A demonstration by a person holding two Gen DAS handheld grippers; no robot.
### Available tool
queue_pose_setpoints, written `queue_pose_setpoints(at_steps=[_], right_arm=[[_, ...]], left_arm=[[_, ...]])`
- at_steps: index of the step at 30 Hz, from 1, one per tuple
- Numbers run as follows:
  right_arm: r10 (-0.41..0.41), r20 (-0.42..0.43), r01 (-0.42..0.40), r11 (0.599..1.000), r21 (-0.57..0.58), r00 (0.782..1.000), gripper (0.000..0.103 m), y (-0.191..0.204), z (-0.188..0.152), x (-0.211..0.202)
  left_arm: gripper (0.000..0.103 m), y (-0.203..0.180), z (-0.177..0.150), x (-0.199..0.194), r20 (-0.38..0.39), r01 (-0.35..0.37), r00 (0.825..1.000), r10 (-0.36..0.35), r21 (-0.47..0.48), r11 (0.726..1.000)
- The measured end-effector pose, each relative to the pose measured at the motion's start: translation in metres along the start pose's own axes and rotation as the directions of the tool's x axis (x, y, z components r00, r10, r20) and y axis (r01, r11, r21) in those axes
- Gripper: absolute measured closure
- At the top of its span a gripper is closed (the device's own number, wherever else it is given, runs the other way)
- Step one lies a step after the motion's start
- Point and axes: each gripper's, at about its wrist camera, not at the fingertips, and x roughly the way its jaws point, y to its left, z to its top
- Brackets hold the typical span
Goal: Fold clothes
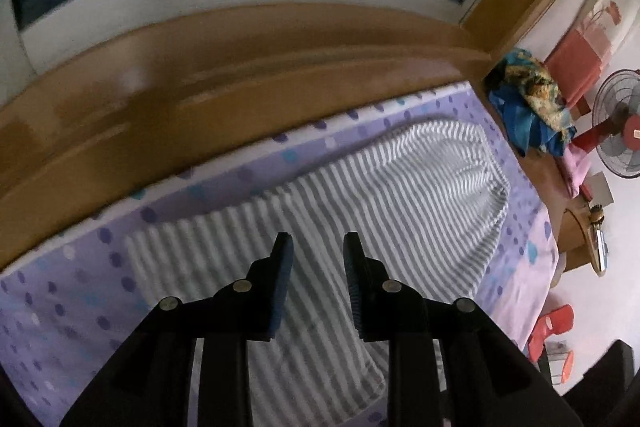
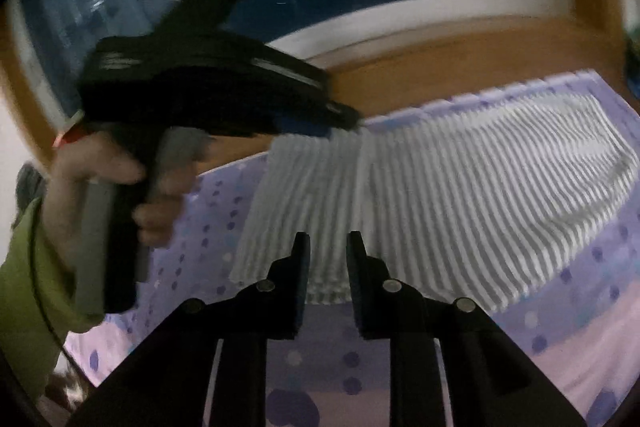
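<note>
my left gripper [image 1: 318, 247] and right gripper [image 2: 328, 247] hang narrowly parted and empty over the grey-and-white striped cotton garment [image 1: 360, 195], spread flat on the purple dotted bedsheet [image 1: 60, 287] so i can pinch its near edge.

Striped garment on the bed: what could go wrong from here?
Both the left gripper and right gripper stand open with nothing held, so closing early could miss the striped garment. The jaws might also pinch the dotted bedsheet underneath. The frames are blurred, so aim may suffer.
</note>
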Motion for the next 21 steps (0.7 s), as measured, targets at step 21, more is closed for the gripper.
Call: queue_pose_setpoints(at_steps=[21], right_arm=[[-0.046,-0.203,0.032,0.997,-0.072,0.978,0.07,0.006,-0.022,0.044]], left_arm=[[0.08,0.027,-0.004,0.0,0.052,-0.033,0.998,0.034,-0.023,0.999]])
